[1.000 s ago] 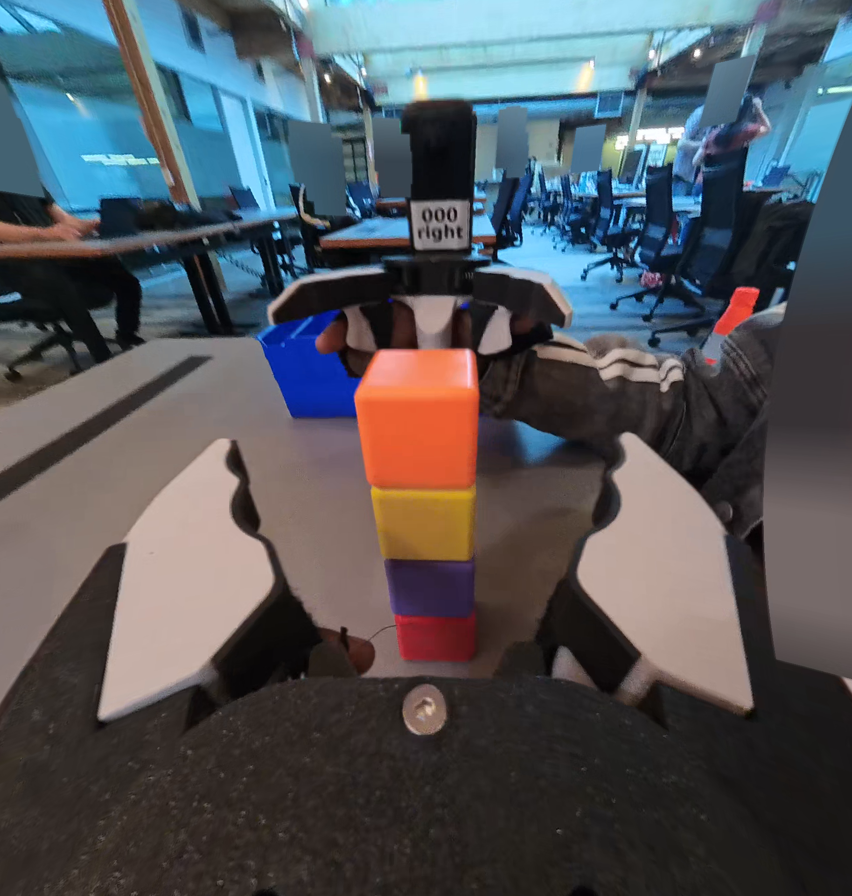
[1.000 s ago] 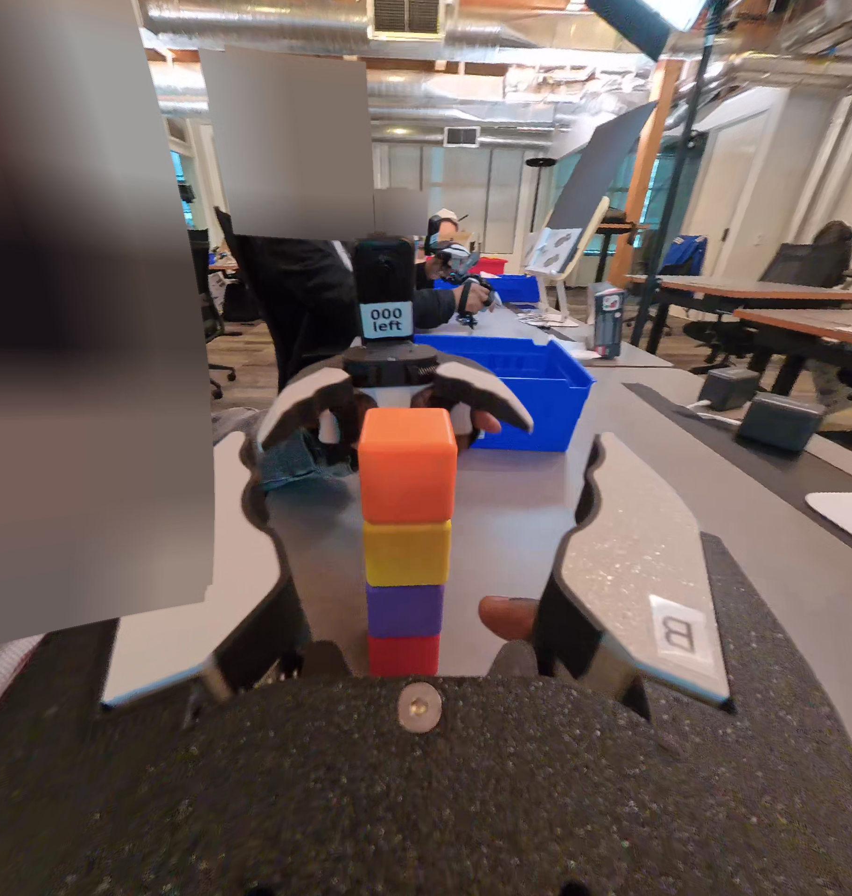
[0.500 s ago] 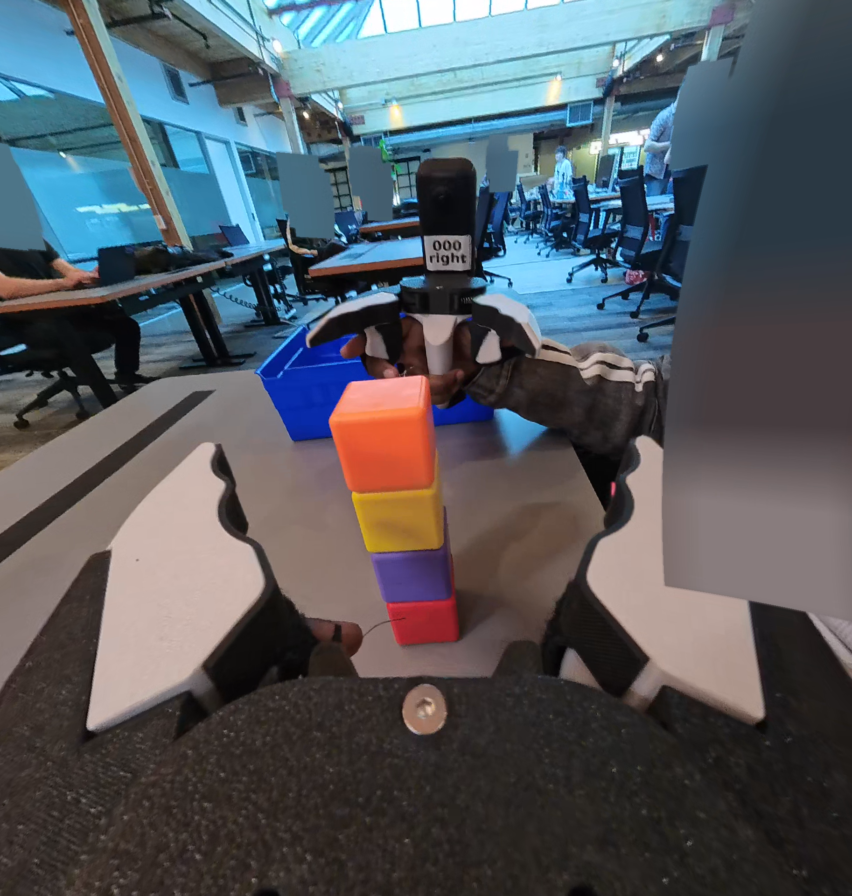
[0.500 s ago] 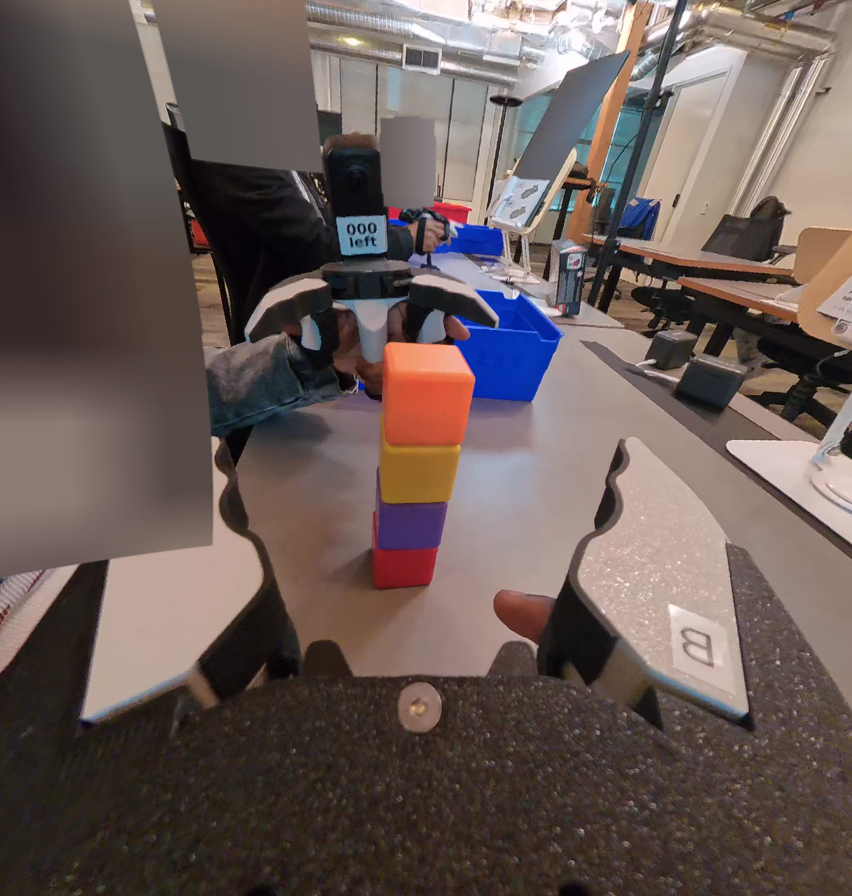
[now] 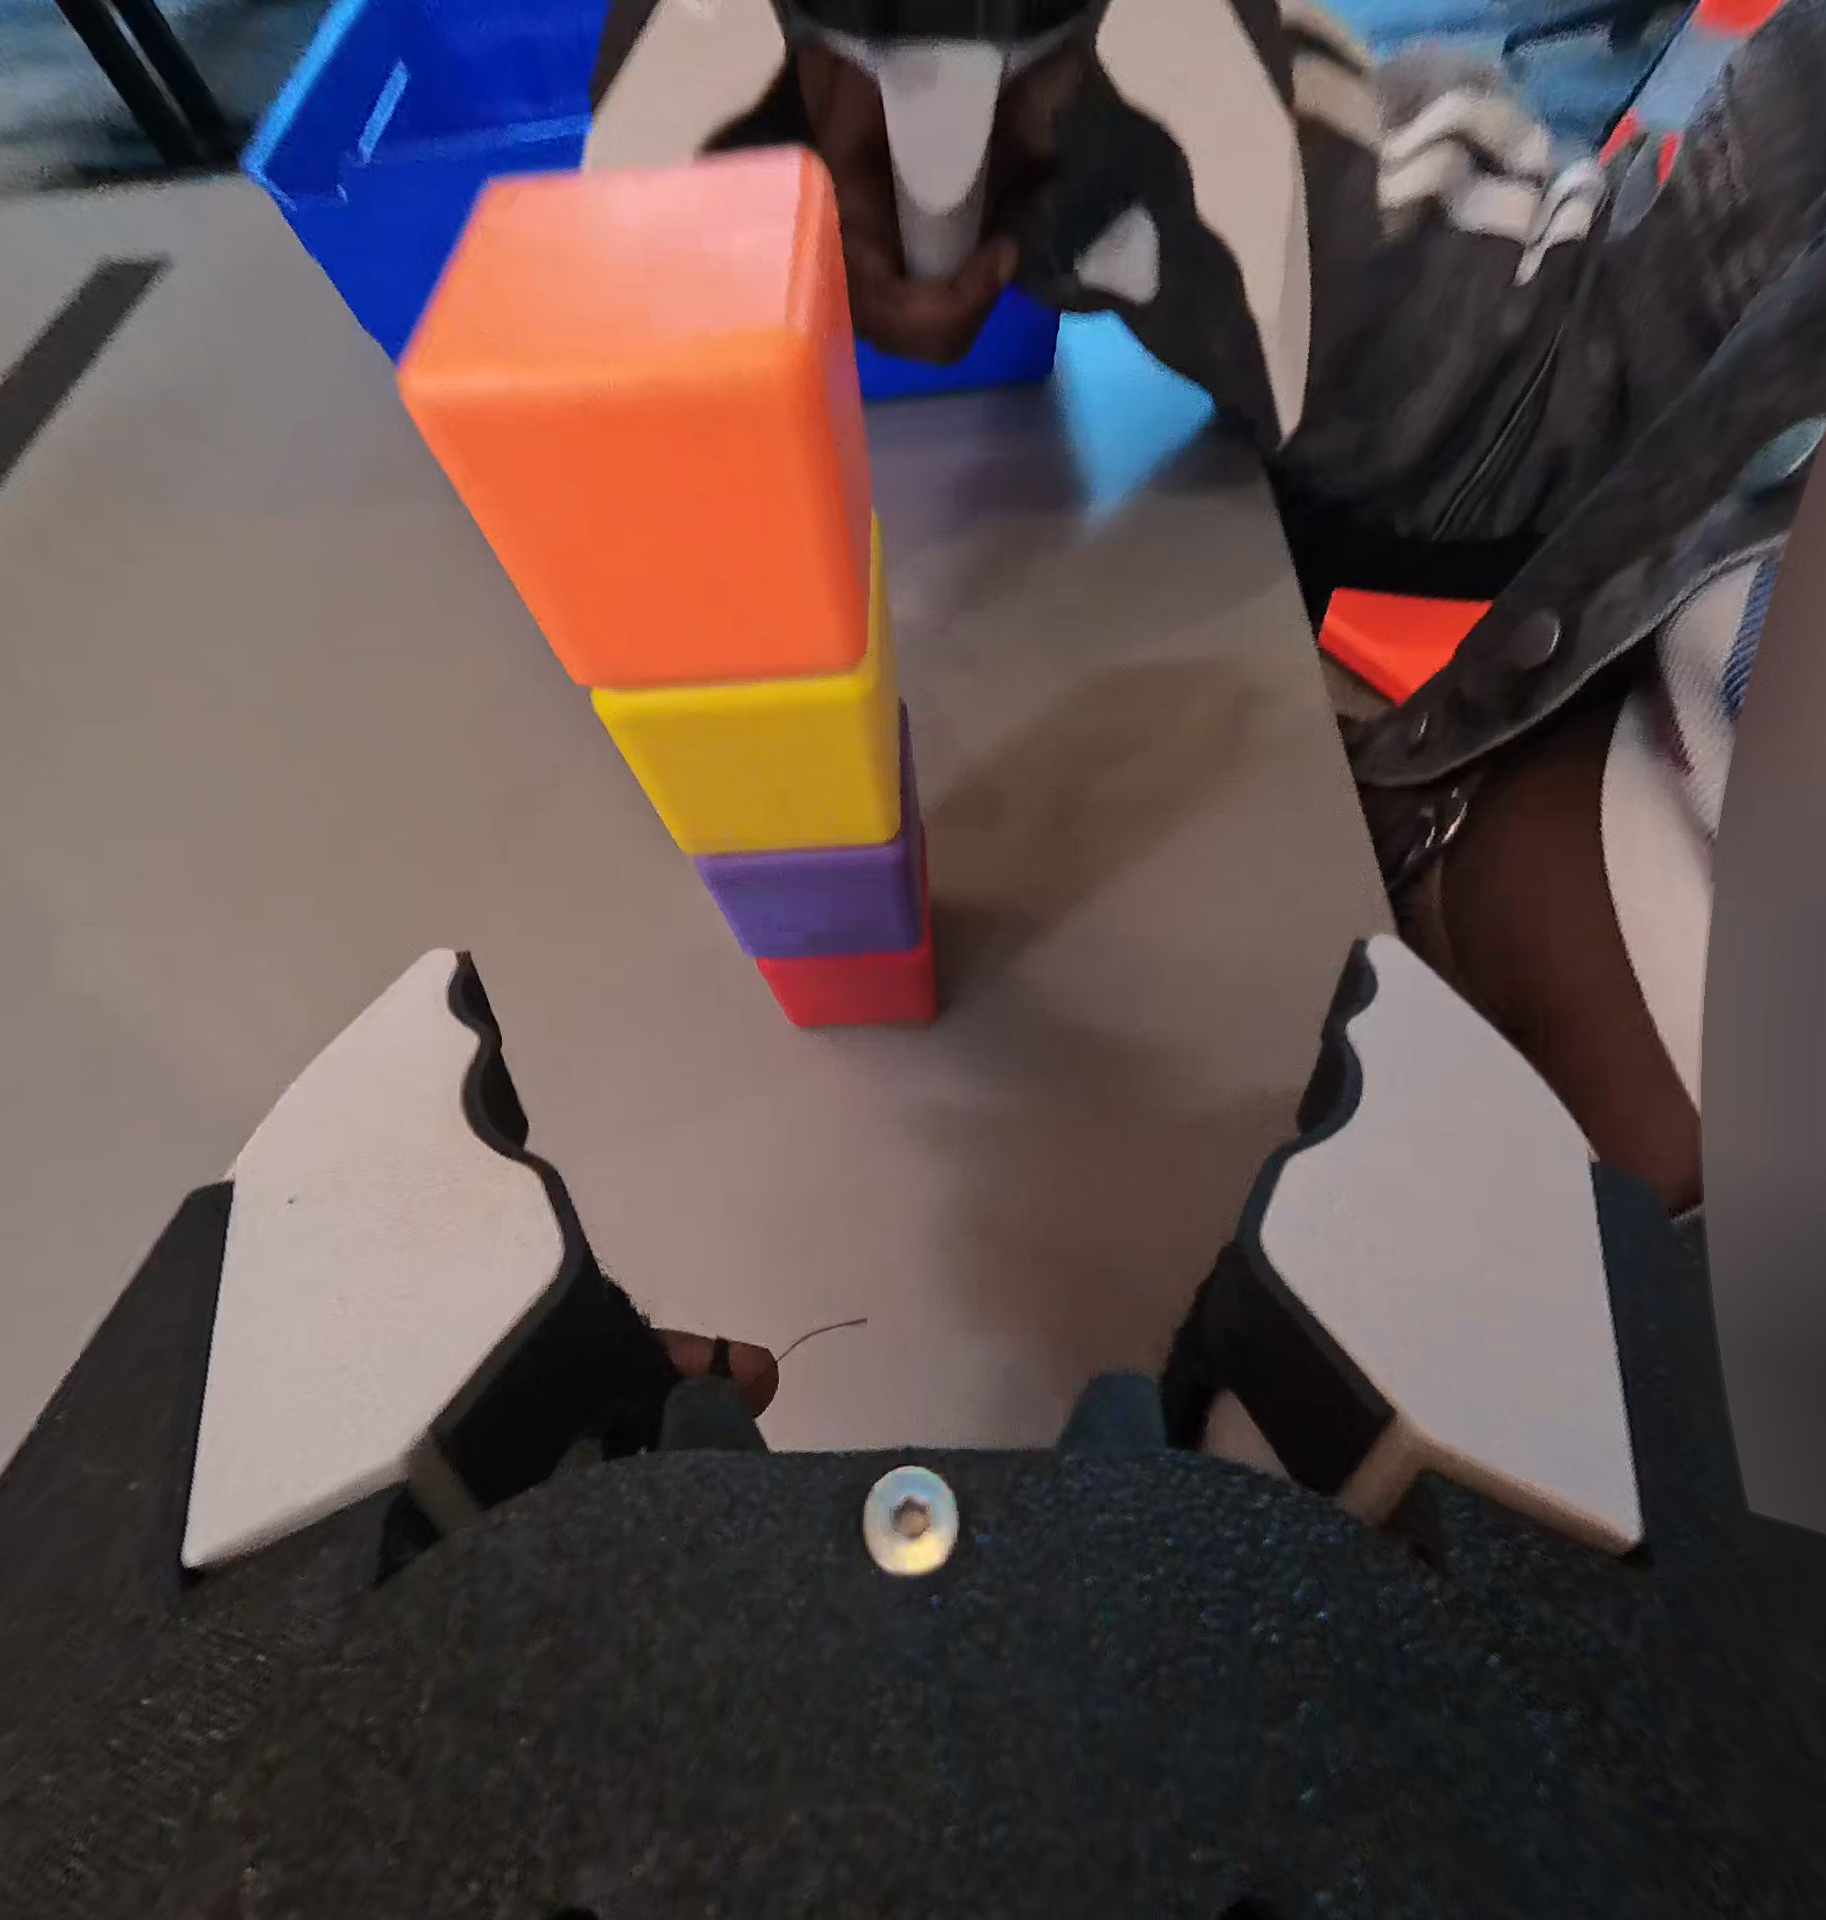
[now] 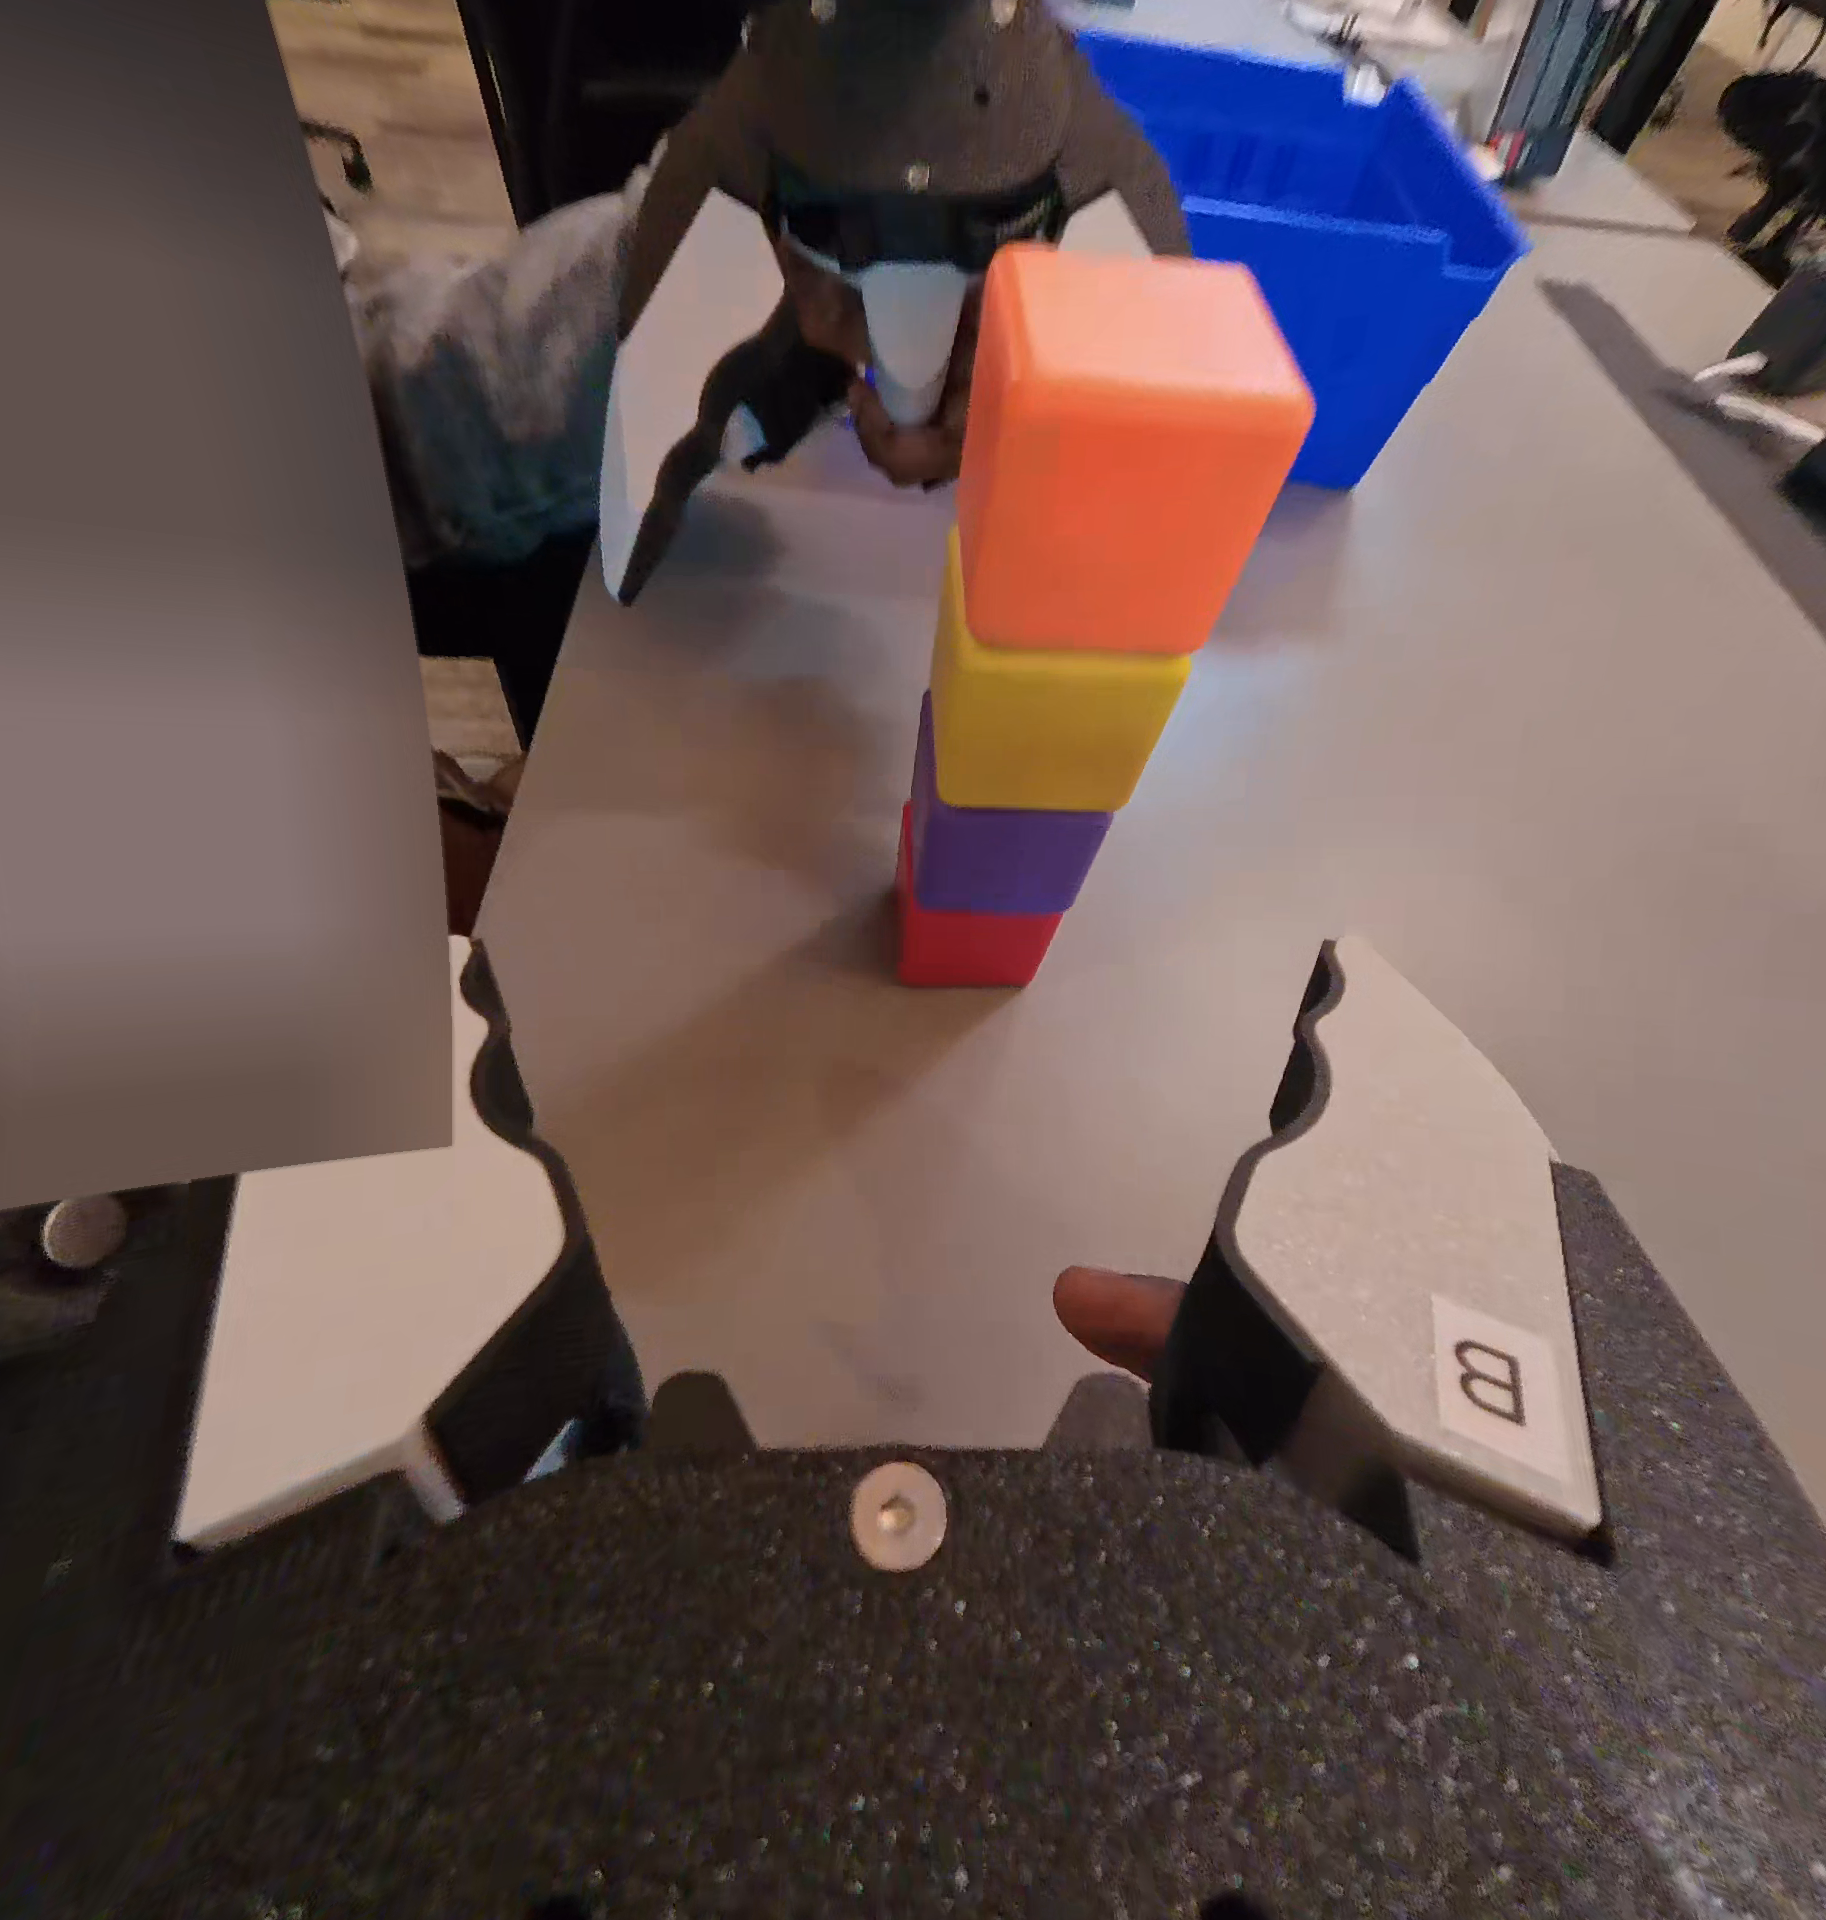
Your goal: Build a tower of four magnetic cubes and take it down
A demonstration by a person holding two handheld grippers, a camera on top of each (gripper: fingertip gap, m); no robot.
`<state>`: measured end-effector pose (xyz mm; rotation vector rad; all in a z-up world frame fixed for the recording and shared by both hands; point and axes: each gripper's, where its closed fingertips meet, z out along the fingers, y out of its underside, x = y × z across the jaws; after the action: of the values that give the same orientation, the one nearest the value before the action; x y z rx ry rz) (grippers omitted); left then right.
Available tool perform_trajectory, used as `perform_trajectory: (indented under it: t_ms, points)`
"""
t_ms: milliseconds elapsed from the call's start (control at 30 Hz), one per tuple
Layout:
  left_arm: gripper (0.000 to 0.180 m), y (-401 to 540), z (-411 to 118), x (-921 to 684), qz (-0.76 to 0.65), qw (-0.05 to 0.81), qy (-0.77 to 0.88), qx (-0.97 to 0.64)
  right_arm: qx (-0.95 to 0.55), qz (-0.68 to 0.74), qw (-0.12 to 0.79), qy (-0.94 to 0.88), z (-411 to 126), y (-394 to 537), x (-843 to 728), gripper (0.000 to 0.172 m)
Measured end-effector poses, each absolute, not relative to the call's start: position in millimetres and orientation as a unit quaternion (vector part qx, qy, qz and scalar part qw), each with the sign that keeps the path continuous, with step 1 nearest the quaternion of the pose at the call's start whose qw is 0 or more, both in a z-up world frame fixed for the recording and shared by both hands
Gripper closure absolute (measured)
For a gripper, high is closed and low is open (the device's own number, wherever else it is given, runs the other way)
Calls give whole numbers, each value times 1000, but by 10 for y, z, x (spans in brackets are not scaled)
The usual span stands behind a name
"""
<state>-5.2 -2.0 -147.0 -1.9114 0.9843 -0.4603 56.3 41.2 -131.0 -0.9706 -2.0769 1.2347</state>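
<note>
Grey flat-topped desk, carrying a blue open plastic bin near its far edge. A tower of 4 plastic cubes stands upright mid-desk, well apart from every fingertip: orange cube on top, yellow cube below it, purple cube next, red cube on the desk surface. Left hand-held gripper: jaws spread wide, nothing in its grasp. Right hand-held gripper: jaws likewise wide, grasp bare, facing the left one across the tower.
</note>
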Motion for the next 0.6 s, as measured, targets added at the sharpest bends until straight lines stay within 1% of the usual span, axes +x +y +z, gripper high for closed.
perform_trajectory:
  t_ms: [133,267,400,600]
  points:
    - [34,-41,-1606,-81,-165,424,412,-789,-369,409,253,-795,-1490,439,576,31]
    - [34,-42,-1598,-80,-169,429,414,-785,-369,402,252,-799,-1514,441,576,30]
    - [35,-12,-1403,-31,-193,478,403,-757,-359,443,279,-773,-1335,431,526,31]
    - [35,10,-1000,-26,-238,566,361,-702,-340,515,345,-707,-935,479,467,32]
